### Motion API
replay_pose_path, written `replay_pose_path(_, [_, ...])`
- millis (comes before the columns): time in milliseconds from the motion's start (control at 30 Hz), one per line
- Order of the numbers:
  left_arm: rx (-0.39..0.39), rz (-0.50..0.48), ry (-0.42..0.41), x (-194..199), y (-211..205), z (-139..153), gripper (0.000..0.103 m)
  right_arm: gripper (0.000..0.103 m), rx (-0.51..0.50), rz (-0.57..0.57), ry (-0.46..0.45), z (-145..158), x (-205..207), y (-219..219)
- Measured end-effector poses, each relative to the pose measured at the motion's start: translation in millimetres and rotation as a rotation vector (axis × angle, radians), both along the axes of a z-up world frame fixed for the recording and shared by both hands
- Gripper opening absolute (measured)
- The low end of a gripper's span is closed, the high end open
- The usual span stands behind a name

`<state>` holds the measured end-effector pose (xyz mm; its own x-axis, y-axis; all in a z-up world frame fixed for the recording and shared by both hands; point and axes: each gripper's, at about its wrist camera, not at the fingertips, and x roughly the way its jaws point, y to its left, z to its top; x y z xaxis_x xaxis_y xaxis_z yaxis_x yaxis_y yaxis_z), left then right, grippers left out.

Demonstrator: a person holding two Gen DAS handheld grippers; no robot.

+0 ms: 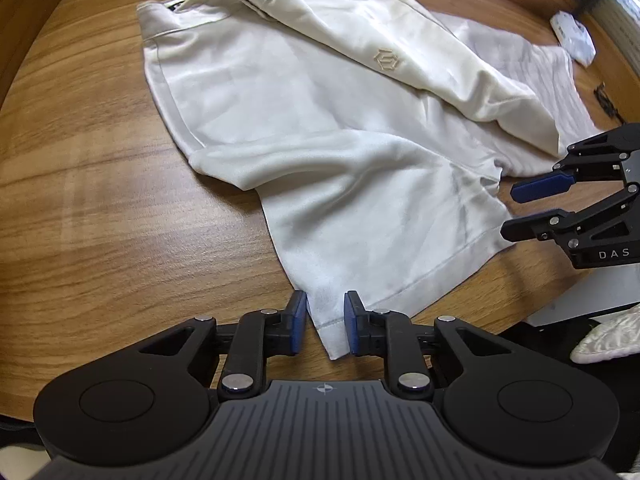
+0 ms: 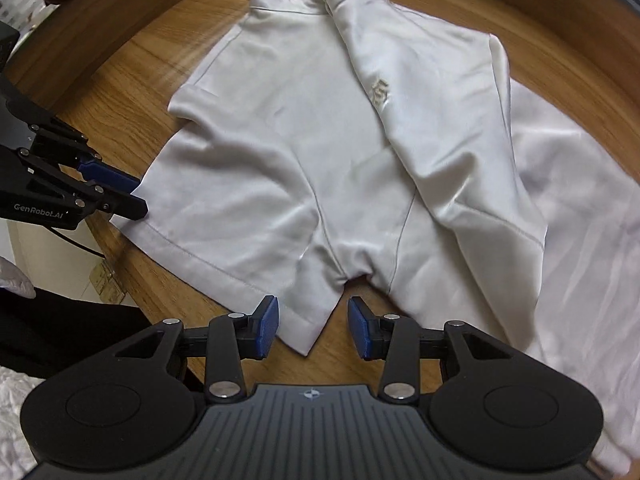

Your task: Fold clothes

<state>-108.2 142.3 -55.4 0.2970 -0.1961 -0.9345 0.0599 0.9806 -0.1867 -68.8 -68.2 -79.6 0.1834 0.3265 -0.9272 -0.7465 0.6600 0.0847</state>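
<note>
1. Left gripper (image 1: 326, 322) straddles the near hem corner of the shorts (image 1: 320, 128); a narrow gap remains, pads not yet pressing.
2. Right gripper (image 2: 313, 328) stands half open over the inner leg corner, holding nothing.
3. You likely place both at the hem to lift it evenly.
4. Shorts lie on the wooden table (image 1: 100, 168): cream, satiny, limp, wrinkled, 1 leg folded across.

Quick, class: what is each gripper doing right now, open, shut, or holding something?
Left gripper: open, pads astride a hem corner of the shorts, not yet pressing.
Right gripper: open, astride the other leg's hem corner, holding nothing.
</note>
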Motion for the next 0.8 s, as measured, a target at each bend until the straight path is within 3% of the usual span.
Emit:
replay_pose_path(67, [0.005, -0.01, -0.009, -1.3, -0.7, -0.8, 0.016, 0.041, -0.003, -0.023, 0.01, -2.9, -1.5, -0.2])
replay_pose_path(167, [-0.002, -0.017, -0.025, -4.5, -2.4, 0.5, 0.006, 0.025, -0.016, -0.039, 0.029, -7.9, -2.6, 0.3])
replay_pose_path(233, [-0.008, -0.021, -0.036, -7.5, -4.6, 2.5, 0.004, 0.015, -0.024, -0.047, 0.036, -10.2, -3.9, 0.6])
replay_pose_path(333, [-0.021, -0.014, -0.045, -14.6, -9.5, 6.7, 0.003, 0.008, -0.024, -0.062, 0.044, -8.8, -5.5, -0.4])
replay_pose_path(433, [-0.042, 0.011, -0.053, -22.5, -12.8, 10.3, 0.003, 0.007, -0.028, -0.056, 0.051, -4.6, -6.1, -1.0])
replay_pose_path(667, [-0.102, 0.17, -0.165, -36.6, -9.0, 29.4, 0.003, 0.006, -0.022, -0.023, 0.068, 6.6, 1.4, -4.1])
replay_pose_path(800, [-0.13, 0.203, -0.23, -30.6, -3.7, 44.0, 0.003, 0.006, -0.002, -0.018, 0.06, 17.8, 9.8, -6.5])
